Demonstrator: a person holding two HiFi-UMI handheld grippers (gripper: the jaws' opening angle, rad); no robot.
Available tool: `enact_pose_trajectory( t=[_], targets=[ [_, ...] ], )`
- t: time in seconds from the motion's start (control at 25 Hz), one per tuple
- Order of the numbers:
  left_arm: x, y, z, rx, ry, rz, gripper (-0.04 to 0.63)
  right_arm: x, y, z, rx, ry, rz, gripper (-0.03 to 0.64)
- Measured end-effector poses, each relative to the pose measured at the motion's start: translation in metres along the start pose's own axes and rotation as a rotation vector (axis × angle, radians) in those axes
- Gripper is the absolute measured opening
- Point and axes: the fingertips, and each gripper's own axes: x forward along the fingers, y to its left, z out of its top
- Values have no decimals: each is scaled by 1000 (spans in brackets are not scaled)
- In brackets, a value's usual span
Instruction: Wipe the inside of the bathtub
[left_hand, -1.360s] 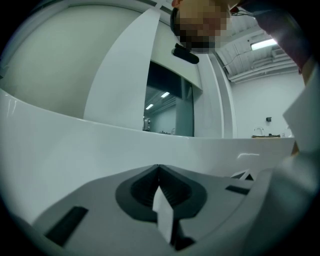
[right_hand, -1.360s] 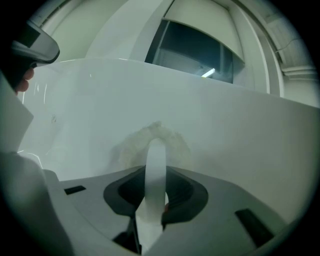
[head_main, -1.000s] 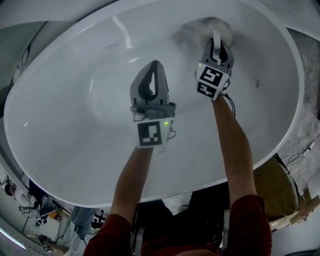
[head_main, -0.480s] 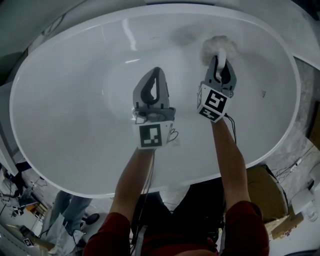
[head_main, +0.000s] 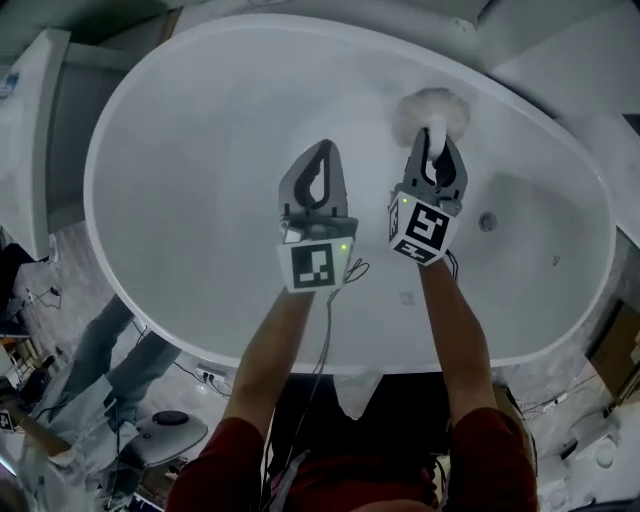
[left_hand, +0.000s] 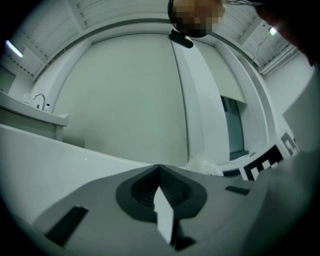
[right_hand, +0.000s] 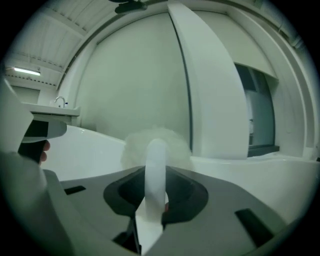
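Note:
The white oval bathtub (head_main: 200, 150) fills the head view. My right gripper (head_main: 437, 137) is shut on the white handle (right_hand: 155, 172) of a fluffy white brush. The brush's fluffy head (head_main: 432, 110) rests against the tub's far inner wall, just below the rim. In the right gripper view the fluffy head (right_hand: 156, 142) shows beyond the jaws. My left gripper (head_main: 322, 150) hovers over the middle of the tub, to the left of the right one. It is shut, with nothing between its jaws (left_hand: 159, 168).
A round metal drain fitting (head_main: 487, 221) sits in the tub to the right of my right gripper. A person's legs (head_main: 95, 355) stand on the floor at the lower left, near cables and gear. A basin with a tap (left_hand: 39, 100) stands behind the tub, beside a white pillar (right_hand: 210, 90).
The head view has swung, so the tub now lies turned in the picture. The brush head has stayed on the far wall. Both grippers have kept their states.

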Motion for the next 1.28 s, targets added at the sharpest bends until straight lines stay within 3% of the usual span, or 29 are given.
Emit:
enact_pose_trajectory(
  t=[0.12,0.28,0.56,0.64,0.76,0.84,1.12,1.28],
  targets=[
    [-14,48,15,11,-7,49,15,6,56,22,-25,-21,58,95],
    [-32,76,23,3,-10,84,15,7,96,33,-43,-23,90,95],
    [-67,57,11,9,-18,96,15,3,93,25,-61,-42,90,95],
    [-56,111,-1,-1,-11,96,15,39,144,21,-79,-30,89,95],
    [-4,255,-16,-39,7,102,15,144,271,22,-111,11,87,95],
    [18,295,-19,-57,13,110,15,181,305,23,-124,16,82,95],
    [1,239,-26,-37,24,116,15,154,262,15,-97,1,102,97],
    [-2,199,-27,-28,31,113,15,140,233,16,-134,-11,148,95]
  ],
)
